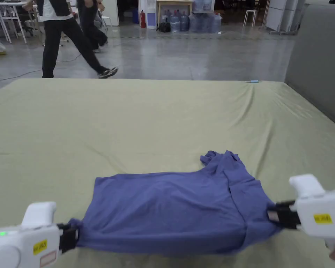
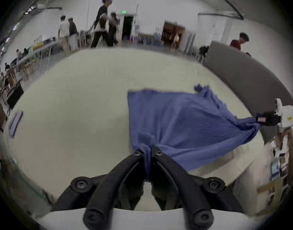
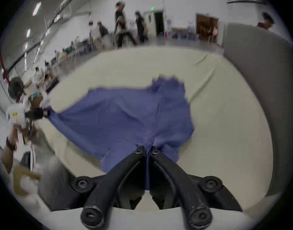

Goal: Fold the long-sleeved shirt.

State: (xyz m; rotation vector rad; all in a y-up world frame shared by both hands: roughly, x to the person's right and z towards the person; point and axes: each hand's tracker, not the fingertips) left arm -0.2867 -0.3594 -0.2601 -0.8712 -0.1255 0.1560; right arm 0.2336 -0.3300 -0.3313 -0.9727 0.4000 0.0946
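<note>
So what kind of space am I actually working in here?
Probably a large workshop or warehouse-style hall, not a home: bare concrete floor, stacked water jugs by the far wall, and people walking past the sheet-covered bed holding the shirt.

place: large workshop hall | cues: concrete floor (image 1: 170,59); water jugs (image 1: 198,21); work tables (image 2: 42,47); people walking (image 1: 64,35)

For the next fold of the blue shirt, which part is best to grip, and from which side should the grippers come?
Probably the two near corners of the blue shirt, each taken from its outer side. The left gripper and right gripper already pinch them, the cloth stretched between. The far edge lies flat on the green sheet, with a bunched sleeve at its right end, so the near edge can be carried over it.
</note>
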